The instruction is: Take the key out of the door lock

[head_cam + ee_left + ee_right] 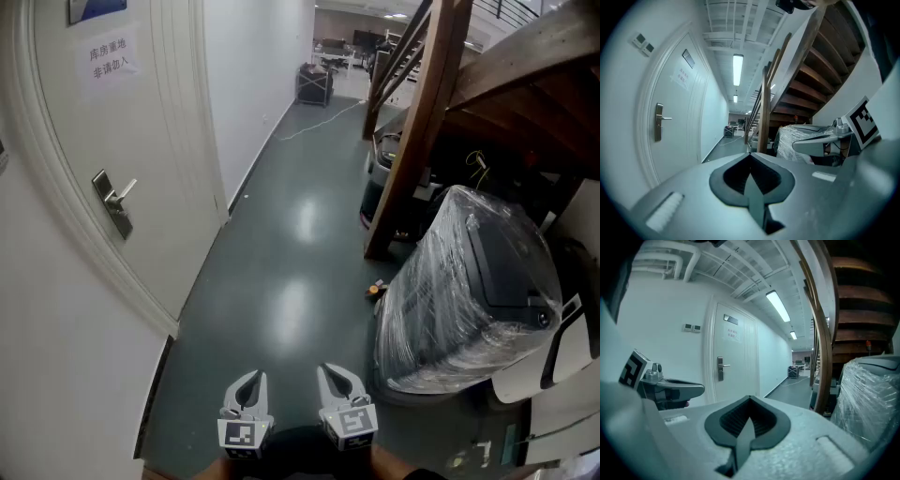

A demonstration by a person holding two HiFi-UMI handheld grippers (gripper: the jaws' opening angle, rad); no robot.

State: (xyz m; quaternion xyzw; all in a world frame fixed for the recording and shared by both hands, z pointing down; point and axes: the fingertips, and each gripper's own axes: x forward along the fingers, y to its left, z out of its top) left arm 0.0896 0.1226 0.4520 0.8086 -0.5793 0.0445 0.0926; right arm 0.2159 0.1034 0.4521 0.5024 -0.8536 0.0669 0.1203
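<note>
Glossy dark corridor floor [281,281], white door [150,131] on my left. The door lock [112,202] plate stands upright and I can't spot the key. My left gripper [250,375] and right gripper [331,369] are both closed, empty and well apart from it.

paper sign [111,58] on door [155,141]: 库房重地 非请勿入

Glossy dark floor [281,281], plastic-wrapped machine [469,291], wooden post [412,141], white cable [323,119]

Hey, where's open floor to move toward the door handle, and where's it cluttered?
The dark floor between the white door and the wooden stair post is bare. Crowded on the right: the plastic-wrapped machine and small items near the post's foot.
</note>
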